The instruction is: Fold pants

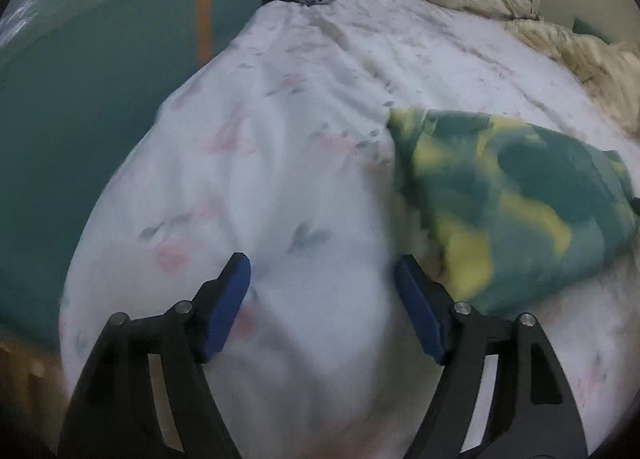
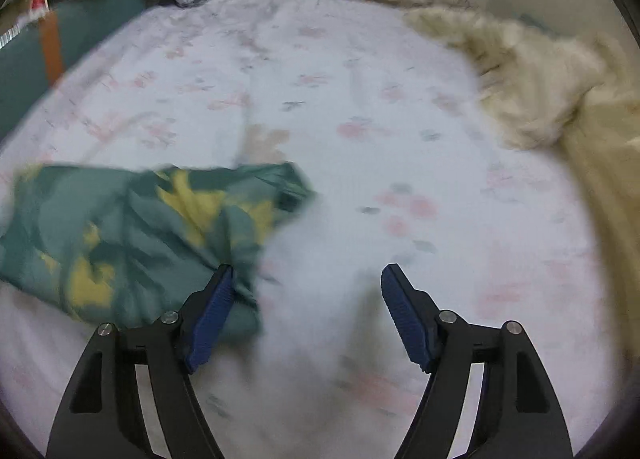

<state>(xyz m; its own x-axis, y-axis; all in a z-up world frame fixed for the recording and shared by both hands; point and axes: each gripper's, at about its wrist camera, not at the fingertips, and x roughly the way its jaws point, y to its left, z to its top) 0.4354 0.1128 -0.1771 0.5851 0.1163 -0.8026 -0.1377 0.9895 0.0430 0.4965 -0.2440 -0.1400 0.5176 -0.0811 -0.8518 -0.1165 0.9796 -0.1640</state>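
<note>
**A:** How far along does the folding look?

**B:** Well along, I'd judge. The green-and-yellow patterned fabric pants (image 1: 508,199) lie as a compact bundle on the white floral-print bedsheet (image 1: 280,131), not spread at full length. In the left wrist view the bundle sits just ahead and to the right of the left gripper (image 1: 322,279), its near edge just beside the right blue pad.

**A:** Is that gripper holding anything?

**B:** No. Its jaws stand wide apart with only bare sheet between them. The same goes for the right gripper (image 2: 306,299): jaws spread, nothing between the pads. From there the pants (image 2: 132,235) lie ahead and to the left, and the bundle's near corner runs behind the left blue pad. I can't tell whether the pad touches the cloth or only stands in front of it.

**A:** So the pants sit between the two tools?

**B:** Yes, right of the left one and left of the right one, released by both.

**A:** What's left to do?

**B:** Hard to be sure, because both views are blurred. The bundle's edges look uneven and the top layer is rumpled, so another fold or some smoothing may remain. The cream fluffy blanket (image 2: 532,79) lies well off to the far right of the right gripper, away from the pants.
</note>
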